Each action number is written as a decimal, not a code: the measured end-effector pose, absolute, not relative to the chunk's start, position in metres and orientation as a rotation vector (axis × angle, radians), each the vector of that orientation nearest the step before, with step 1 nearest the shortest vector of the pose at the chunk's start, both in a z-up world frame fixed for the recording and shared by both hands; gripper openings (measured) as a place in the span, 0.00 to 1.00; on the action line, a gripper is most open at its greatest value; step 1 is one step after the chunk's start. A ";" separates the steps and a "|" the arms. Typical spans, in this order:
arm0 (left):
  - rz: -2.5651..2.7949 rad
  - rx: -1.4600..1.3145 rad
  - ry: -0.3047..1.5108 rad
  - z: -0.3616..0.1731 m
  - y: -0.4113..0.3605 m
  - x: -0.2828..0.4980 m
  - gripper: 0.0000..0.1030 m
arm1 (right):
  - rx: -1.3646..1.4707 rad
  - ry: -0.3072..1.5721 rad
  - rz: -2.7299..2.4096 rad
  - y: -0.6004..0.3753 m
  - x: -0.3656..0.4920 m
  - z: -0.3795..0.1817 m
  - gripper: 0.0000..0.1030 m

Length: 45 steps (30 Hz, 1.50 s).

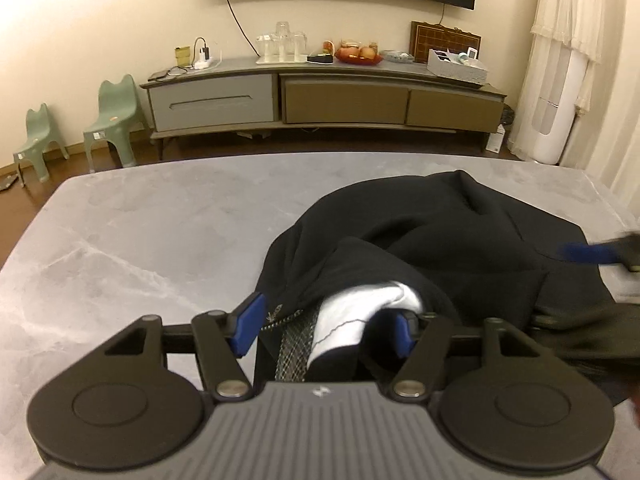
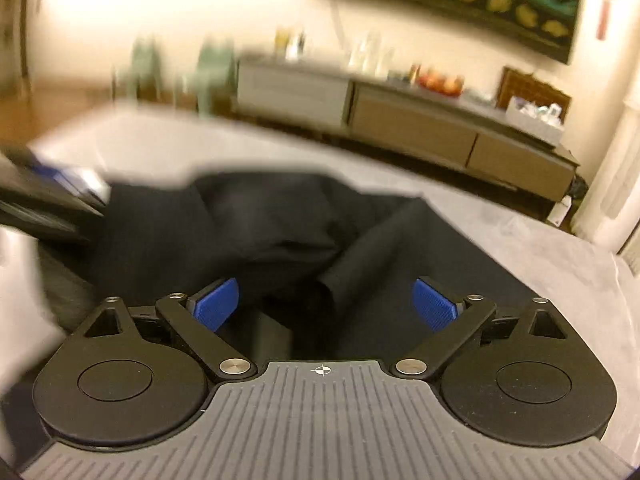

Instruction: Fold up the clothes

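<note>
A black garment (image 1: 440, 232) lies crumpled on the grey marble table (image 1: 140, 240), with a white inner part and a checked label (image 1: 360, 312) showing near its close edge. My left gripper (image 1: 326, 328) is open, its blue pads either side of that white part and label. My right gripper (image 2: 326, 308) is open just above the black garment (image 2: 280, 232), nothing between its pads. The right gripper's blue pad (image 1: 588, 254) shows blurred at the right of the left wrist view. The left gripper (image 2: 52, 184) shows blurred at the left of the right wrist view.
A long low cabinet (image 1: 320, 96) with glasses, fruit and a tray stands against the far wall. Two green child chairs (image 1: 112, 116) stand at the left. A white curtain and a white tower unit (image 1: 560, 120) stand at the right. The table's far edge (image 1: 280, 158) is rounded.
</note>
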<state>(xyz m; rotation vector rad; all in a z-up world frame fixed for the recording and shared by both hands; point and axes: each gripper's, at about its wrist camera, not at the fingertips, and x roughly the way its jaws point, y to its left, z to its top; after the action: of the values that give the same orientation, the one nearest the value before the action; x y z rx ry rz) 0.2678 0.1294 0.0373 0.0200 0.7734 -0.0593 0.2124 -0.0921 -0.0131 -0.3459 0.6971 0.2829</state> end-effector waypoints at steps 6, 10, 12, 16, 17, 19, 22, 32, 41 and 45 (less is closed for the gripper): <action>-0.045 -0.016 0.773 0.045 0.155 0.277 0.48 | -0.401 0.676 0.053 -0.140 0.267 0.005 0.02; -0.053 -0.066 0.799 0.041 0.170 0.281 0.48 | -0.449 0.489 -0.266 -0.202 0.265 0.063 0.04; -0.072 -0.078 0.834 0.033 0.170 0.283 0.49 | -0.528 0.474 -0.414 -0.225 0.272 0.061 0.25; -0.100 -0.053 0.847 0.028 0.166 0.273 0.60 | -0.322 0.568 -0.335 -0.261 0.247 0.047 0.58; -0.108 -0.043 0.842 0.028 0.164 0.271 0.68 | -0.240 0.561 -0.291 -0.263 0.230 0.043 0.79; -0.120 -0.025 0.834 0.026 0.161 0.268 0.83 | -0.102 0.582 -0.175 -0.268 0.192 0.028 0.93; -0.114 -0.003 0.878 0.013 0.153 0.269 0.92 | -0.038 0.675 -0.044 -0.268 0.142 -0.012 0.93; -0.097 -0.023 0.917 -0.013 0.136 0.300 0.08 | -0.216 0.802 0.034 -0.238 0.126 -0.063 0.00; 0.211 -0.180 0.680 0.066 0.242 0.301 0.10 | -0.134 0.721 -0.367 -0.318 0.133 -0.028 0.09; 0.037 -0.166 0.826 0.039 0.234 0.287 0.30 | -0.095 0.694 -0.084 -0.249 0.106 -0.028 0.68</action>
<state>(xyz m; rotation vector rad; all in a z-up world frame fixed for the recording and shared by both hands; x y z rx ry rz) 0.2866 0.2341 0.0388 -0.1659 0.8256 0.0375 0.1061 -0.2491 -0.0284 -0.0952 0.6941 -0.0842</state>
